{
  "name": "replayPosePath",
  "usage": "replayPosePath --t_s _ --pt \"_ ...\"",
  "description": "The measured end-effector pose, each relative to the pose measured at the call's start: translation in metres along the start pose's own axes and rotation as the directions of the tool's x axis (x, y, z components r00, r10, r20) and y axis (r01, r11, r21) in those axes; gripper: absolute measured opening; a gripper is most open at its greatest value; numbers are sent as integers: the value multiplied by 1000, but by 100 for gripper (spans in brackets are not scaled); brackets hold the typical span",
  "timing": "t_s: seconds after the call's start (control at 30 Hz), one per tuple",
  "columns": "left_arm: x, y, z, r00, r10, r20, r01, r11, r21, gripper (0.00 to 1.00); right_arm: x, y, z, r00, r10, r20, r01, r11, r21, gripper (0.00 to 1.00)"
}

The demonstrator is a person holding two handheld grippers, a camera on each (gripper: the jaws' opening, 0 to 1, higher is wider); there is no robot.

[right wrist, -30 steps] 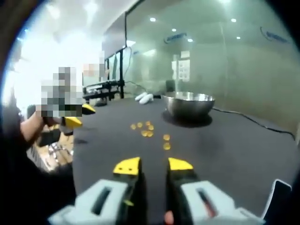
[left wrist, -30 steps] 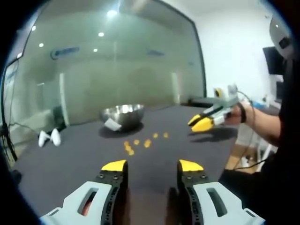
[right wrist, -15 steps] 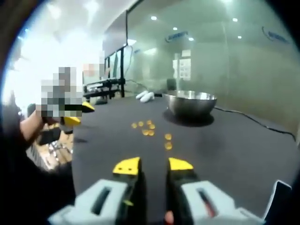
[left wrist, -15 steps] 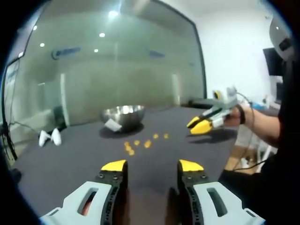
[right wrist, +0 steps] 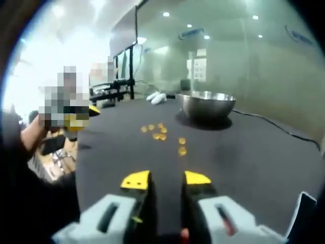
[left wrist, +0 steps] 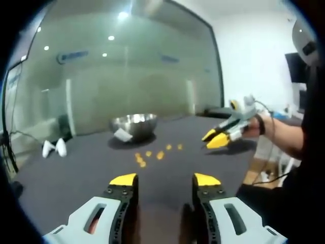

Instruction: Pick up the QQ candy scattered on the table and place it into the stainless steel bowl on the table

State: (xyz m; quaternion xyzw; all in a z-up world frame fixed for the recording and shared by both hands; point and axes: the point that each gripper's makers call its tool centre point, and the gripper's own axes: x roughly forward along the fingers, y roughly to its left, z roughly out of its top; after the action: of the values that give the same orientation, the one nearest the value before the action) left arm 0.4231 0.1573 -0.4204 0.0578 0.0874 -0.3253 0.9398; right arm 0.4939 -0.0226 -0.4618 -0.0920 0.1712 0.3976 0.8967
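QQ candy (left wrist: 152, 155) seemingly strewn crosswise before upright bowl (left wrist: 133, 125)

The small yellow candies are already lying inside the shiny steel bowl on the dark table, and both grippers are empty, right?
Not quite. The small yellow candies lie scattered on the dark table in front of the shiny steel bowl, not inside it, as the left gripper view shows. The rest holds: the left gripper and the right gripper are empty.

Soft blur, ceiling spotlights, window glare
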Motion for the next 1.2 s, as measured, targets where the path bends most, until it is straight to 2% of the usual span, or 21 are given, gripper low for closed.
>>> replayPosePath --t_s 0.17,0.43,0.67,0.8,1.03,1.2 --pt "-2 0 1 1000 0 5 0 1000 -1 44 7 -2 4 1000 0 0 0 1000 -5 25" --pt "-7 -1 0 1000 -9 7 9 1000 -3 44 31 -1 6 1000 3 -22 -4 999 -51 25" --pt "-11 3 3 1000 2 12 -2 1000 -1 44 55 -10 10 1000 -5 -20 5 999 -33 24" --pt "-12 2 1 1000 6 13 -5 1000 -7 44 68 -17 10 999 -23 -41 22 1000 -20 24" --pt "-14 4 -2 1000 13 6 -13 1000 -14 44 80 -19 13 999 -23 -34 23 1000 0 21" --pt "-14 6 -2 1000 16 9 -16 1000 -14 44 83 -22 14 999 -36 -21 37 999 11 12"
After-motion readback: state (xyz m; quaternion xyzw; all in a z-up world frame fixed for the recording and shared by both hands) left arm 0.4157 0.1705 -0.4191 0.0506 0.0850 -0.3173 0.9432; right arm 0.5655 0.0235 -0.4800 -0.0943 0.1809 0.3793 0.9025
